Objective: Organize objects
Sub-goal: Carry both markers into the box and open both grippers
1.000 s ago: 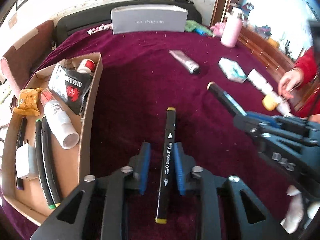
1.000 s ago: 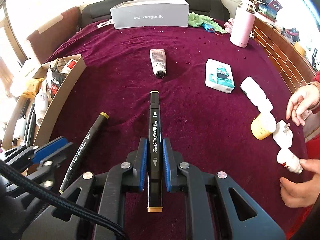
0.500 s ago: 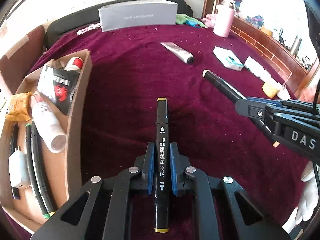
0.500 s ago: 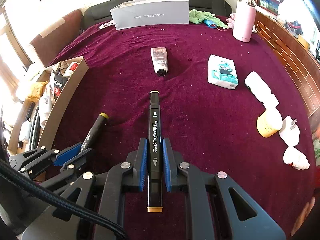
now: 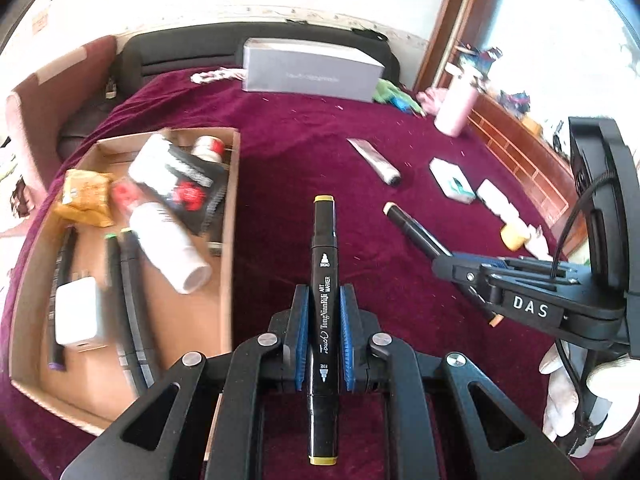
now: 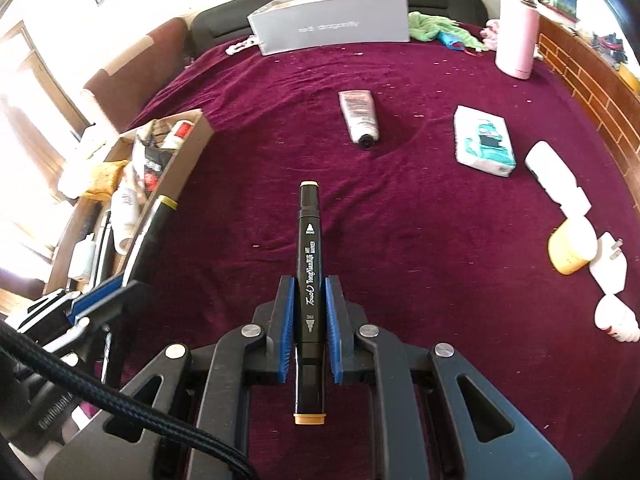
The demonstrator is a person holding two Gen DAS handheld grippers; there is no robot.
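In the left wrist view my left gripper [image 5: 323, 300] is shut on a black art marker with yellow-green caps [image 5: 323, 264], held lengthwise above the maroon cloth, just right of the cardboard box [image 5: 230, 240]. The box holds markers, a white bottle, a charger and packets. My right gripper [image 6: 308, 292] is shut on a second black marker with tan caps [image 6: 309, 236] over the middle of the cloth. Each gripper also shows in the other's view: the right gripper [image 5: 460, 268] with its tan-capped marker [image 5: 412, 228], and the left gripper [image 6: 104, 296] beside the box [image 6: 188, 148].
A grey carton [image 6: 332, 20] and a pink bottle [image 6: 516, 36] stand at the back. On the cloth lie a tube [image 6: 360, 116], a tissue pack [image 6: 484, 140], a white case [image 6: 556, 180], a yellow jar [image 6: 572, 244], a plug [image 6: 608, 268] and a small bottle [image 6: 616, 318].
The left gripper closed on the yellow-capped marker, lifted it and carried it left toward the box. The right gripper kept its marker nearly still. The person's hands at the right edge left view.
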